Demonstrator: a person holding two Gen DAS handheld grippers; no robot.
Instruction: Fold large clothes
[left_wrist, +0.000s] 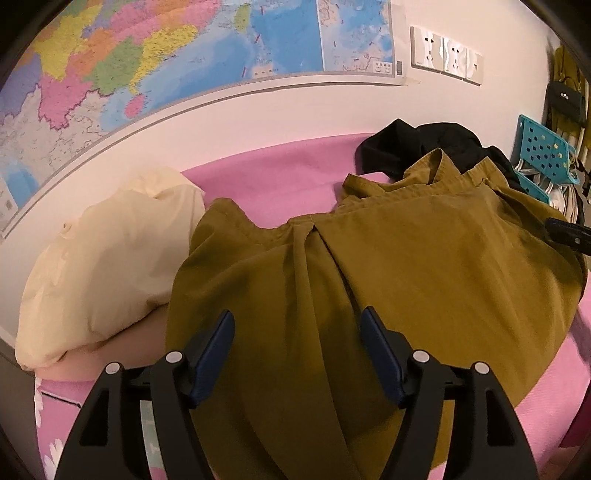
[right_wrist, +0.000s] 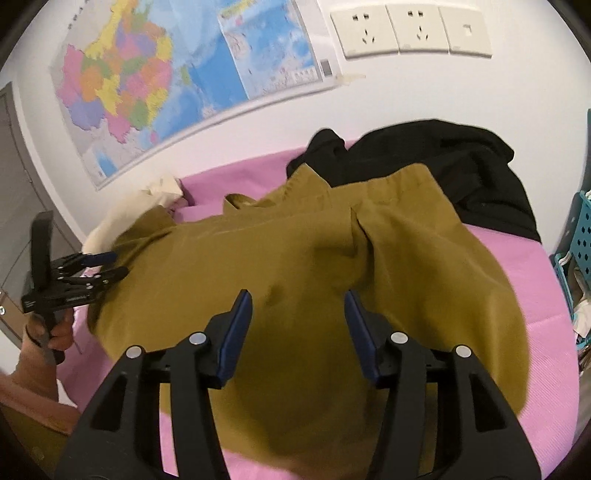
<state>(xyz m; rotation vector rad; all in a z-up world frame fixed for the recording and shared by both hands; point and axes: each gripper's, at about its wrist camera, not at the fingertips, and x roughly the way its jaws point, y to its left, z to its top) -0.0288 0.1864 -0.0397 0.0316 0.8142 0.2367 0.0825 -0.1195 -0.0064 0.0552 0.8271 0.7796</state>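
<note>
- While I hold both tools above the bed (left_wrist: 280, 162), the olive-brown garment (left_wrist: 388, 295) lies spread on the pink sheet, its collar (left_wrist: 436, 166) toward the wall and its hem toward me; the long axis thus runs from my side to the wall.
- Its back faces up: a box pleat (left_wrist: 314, 230) starts below the yoke seam and fans out toward the hem.
- One side of the garment rides up on the cream pillow (left_wrist: 110, 258) at the left; the collar end touches a black garment (right_wrist: 461, 166) heaped by the wall.
- My left tool (left_wrist: 297, 350) hovers over the hem half with its blue pads well apart and nothing between them; I see only cloth below the gap.
- My right tool (right_wrist: 298, 332) likewise stands apart and empty above the middle of the cloth; I cannot tell whether either one touches the fabric.
- From the right wrist view, the left tool (right_wrist: 110, 264) appears at the garment's left edge, gripped by a hand (right_wrist: 55, 332).
- On the wall hang a coloured map (left_wrist: 147, 66), whose print is too small for me to read, and a row of white sockets (right_wrist: 413, 29).
- At the far right stands a teal perforated basket (left_wrist: 546, 151); no brand or label is legible anywhere.
</note>
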